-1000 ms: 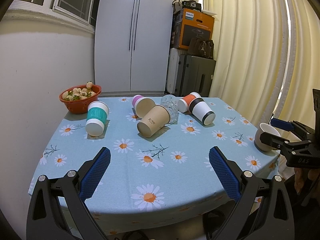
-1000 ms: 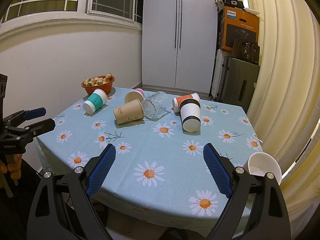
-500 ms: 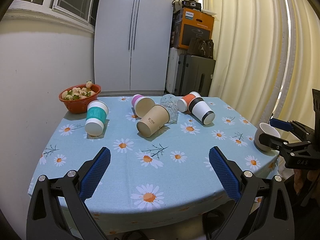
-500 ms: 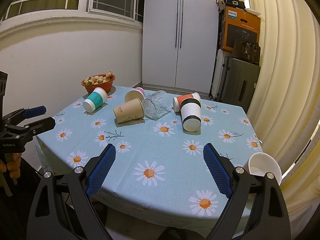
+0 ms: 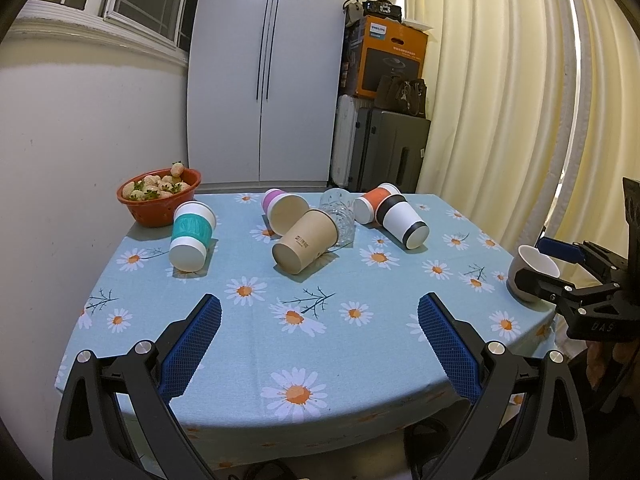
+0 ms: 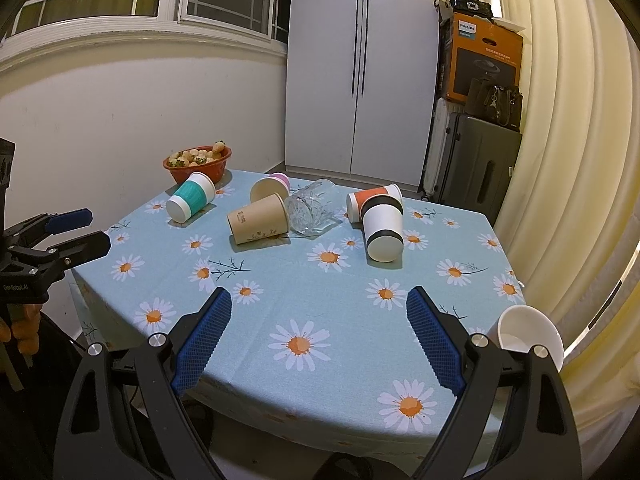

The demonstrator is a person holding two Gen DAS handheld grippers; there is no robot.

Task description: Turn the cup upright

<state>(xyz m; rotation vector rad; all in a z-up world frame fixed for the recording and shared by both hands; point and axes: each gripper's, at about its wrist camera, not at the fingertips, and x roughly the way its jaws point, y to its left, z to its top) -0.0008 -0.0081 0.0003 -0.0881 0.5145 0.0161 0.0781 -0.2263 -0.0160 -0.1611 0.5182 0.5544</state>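
Several cups lie on their sides on the daisy tablecloth: a teal-banded cup [image 5: 191,236] [image 6: 191,202], a brown paper cup [image 5: 306,246] [image 6: 258,224], a pink cup [image 5: 282,210] [image 6: 270,186], a clear glass [image 5: 339,216] [image 6: 310,208], an orange cup [image 5: 372,206] [image 6: 370,200] and a black-banded white cup [image 5: 404,222] [image 6: 383,230]. A white cup [image 5: 532,272] [image 6: 528,334] stands upright at the right edge. My left gripper [image 5: 320,308] [image 6: 74,230] is open and empty over the near edge. My right gripper [image 6: 320,300] [image 5: 548,264] is open and empty, next to the white cup.
A red bowl of pale strawberries [image 5: 160,194] [image 6: 198,162] stands at the table's far left corner. The table [image 5: 280,344] is round-edged. Behind it are a white wardrobe [image 5: 264,80], suitcases [image 5: 384,152] and cream curtains [image 5: 500,100].
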